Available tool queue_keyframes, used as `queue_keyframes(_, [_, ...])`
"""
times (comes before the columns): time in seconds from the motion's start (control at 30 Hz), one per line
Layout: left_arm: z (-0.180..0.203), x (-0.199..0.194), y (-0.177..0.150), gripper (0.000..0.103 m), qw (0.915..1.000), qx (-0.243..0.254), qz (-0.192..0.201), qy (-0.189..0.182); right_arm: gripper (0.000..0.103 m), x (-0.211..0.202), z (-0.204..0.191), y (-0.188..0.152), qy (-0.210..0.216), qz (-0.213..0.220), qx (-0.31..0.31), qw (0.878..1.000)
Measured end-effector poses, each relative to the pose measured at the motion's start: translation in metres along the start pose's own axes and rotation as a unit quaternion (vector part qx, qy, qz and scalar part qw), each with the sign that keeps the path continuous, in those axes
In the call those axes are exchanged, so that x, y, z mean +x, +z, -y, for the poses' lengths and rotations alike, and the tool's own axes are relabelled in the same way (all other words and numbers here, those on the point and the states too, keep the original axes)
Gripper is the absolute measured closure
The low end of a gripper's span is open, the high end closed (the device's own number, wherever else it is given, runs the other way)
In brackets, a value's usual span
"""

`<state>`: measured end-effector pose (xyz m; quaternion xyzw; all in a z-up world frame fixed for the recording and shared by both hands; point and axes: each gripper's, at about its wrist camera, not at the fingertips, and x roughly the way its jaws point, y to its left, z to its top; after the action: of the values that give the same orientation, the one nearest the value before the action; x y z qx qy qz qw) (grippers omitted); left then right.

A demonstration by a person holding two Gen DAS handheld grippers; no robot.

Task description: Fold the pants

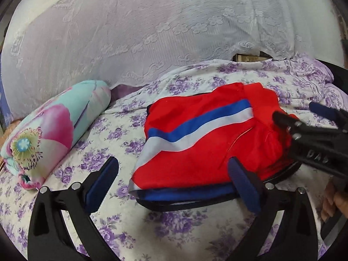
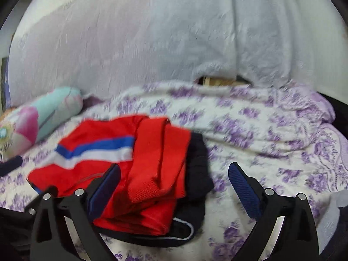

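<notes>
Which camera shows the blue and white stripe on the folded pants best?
The left wrist view: the stripe is sharp and unobstructed across the red pants. The right wrist view shows it smaller and motion-blurred.

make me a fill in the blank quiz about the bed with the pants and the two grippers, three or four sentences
1. The folded pants are mostly ____ with a blue and white stripe.
2. The bedsheet under them has a ____ flower print.
3. The left gripper and the right gripper both have their jaws ____, gripping nothing.
4. The rolled flowered blanket lies to the ____ of the pants in both views.

Missing words: red; purple; open; left
</notes>
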<state>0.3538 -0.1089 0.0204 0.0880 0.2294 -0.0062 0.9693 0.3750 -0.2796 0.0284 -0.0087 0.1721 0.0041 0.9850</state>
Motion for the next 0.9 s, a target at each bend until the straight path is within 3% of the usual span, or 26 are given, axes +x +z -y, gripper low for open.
queue_keyframes(0.23, [0.005, 0.024, 0.003, 0.005, 0.9988, 0.006, -0.043, -0.025, 0.003, 0.017, -0.001, 0.003, -0.007, -0.025, -0.006, 1.000])
queue_keyframes(0.4, [0.006, 0.028, 0.003, 0.005, 0.9986, 0.005, -0.047, -0.025, 0.003, 0.038, -0.001, 0.001, 0.000, -0.083, -0.004, 0.997])
queue_keyframes(0.53, [0.006, 0.027, 0.003, 0.005, 0.9986, 0.005, -0.046, -0.025, 0.003, 0.040, 0.001, 0.000, 0.011, -0.090, 0.007, 0.996])
queue_keyframes(0.6, [0.005, 0.025, 0.004, 0.005, 0.9989, 0.003, -0.040, -0.022, 0.003, 0.033, 0.001, 0.001, 0.005, -0.070, 0.007, 0.997])
queue_keyframes(0.67, [0.002, 0.018, 0.008, 0.005, 0.9998, -0.003, -0.012, -0.012, 0.003, 0.012, 0.001, 0.006, 0.007, -0.008, 0.010, 1.000])
queue_keyframes(0.77, [-0.004, 0.015, 0.018, 0.005, 0.9994, -0.014, 0.027, 0.017, 0.003, -0.002, -0.001, 0.014, 0.001, 0.047, 0.010, 0.999])
queue_keyframes(0.9, [-0.017, 0.043, 0.031, 0.005, 0.9982, -0.056, 0.006, 0.022, 0.003, 0.023, -0.006, 0.028, -0.019, 0.022, 0.000, 1.000])
